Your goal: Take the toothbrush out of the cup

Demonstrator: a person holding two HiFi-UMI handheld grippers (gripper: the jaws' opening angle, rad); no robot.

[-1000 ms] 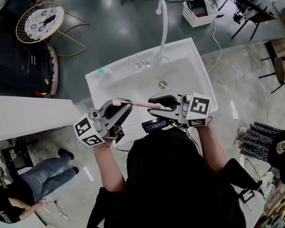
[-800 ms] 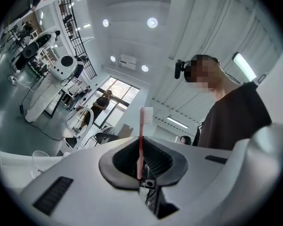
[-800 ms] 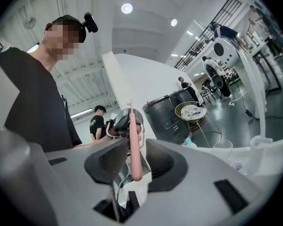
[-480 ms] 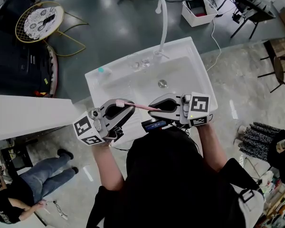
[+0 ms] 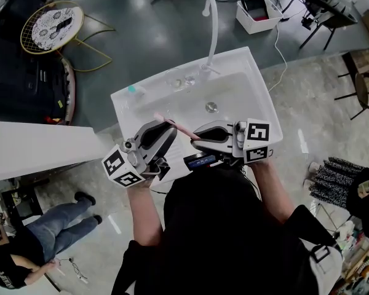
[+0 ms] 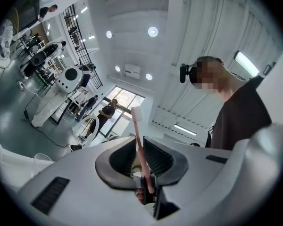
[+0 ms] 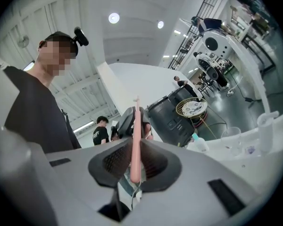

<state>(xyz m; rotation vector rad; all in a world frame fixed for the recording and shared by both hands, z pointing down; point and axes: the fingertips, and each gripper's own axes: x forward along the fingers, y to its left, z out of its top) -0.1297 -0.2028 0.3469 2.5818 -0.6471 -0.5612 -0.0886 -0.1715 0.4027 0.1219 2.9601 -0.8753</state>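
Over a white sink (image 5: 258,112), the pink toothbrush (image 5: 183,128) hangs in the air between both tongs: the left tongs (image 5: 171,126) stand narrow, pinching it below the bristle head, while the right tongs (image 5: 197,137) are closing on its handle end, pads against it.

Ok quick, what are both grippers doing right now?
Left gripper: jaws on the pink toothbrush, starting to open.
Right gripper: jaws closing on the same toothbrush's handle.
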